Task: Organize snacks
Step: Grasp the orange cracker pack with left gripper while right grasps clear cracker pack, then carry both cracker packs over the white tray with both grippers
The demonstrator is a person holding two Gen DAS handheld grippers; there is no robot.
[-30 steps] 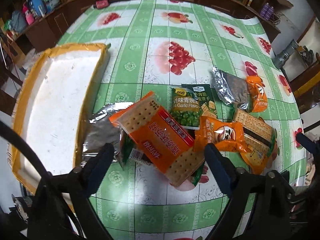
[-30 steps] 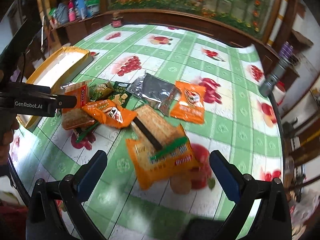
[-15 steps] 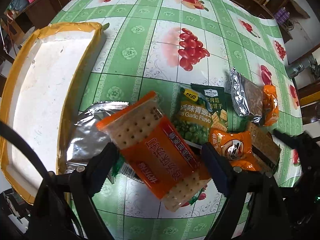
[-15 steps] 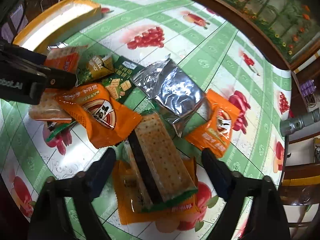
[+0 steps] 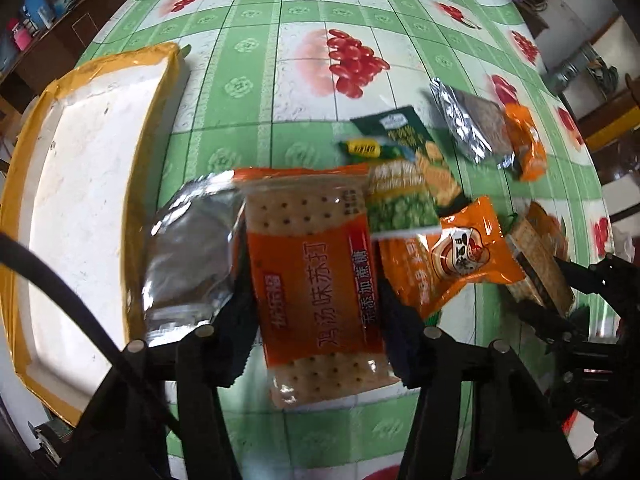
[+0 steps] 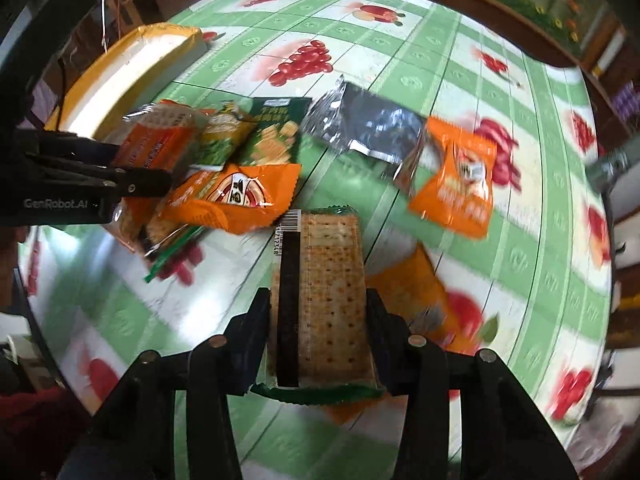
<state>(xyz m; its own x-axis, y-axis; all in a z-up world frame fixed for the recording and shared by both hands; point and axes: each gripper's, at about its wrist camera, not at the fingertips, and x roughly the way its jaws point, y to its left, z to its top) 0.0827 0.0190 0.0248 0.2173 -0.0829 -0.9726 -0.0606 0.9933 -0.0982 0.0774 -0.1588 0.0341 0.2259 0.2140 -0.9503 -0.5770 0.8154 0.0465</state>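
Observation:
My left gripper is shut on an orange cracker pack, which lies over a silver pouch next to the white tray. My right gripper is shut on a green-edged cracker pack above an orange pack. A green pea bag, a dark green biscuit bag, an orange snack bag, a silver pouch and a small orange bag lie between them. The left gripper also shows in the right wrist view.
The tray has a yellow rim and stands at the table's left. The table has a green fruit-print cloth. Wooden shelves with bottles and furniture line the far edge.
Both grippers have dropped toward the pile and closed, the left on the orange cracker pack, the right on the green-edged cracker pack. The orange pack has turned lengthwise between my left fingers.

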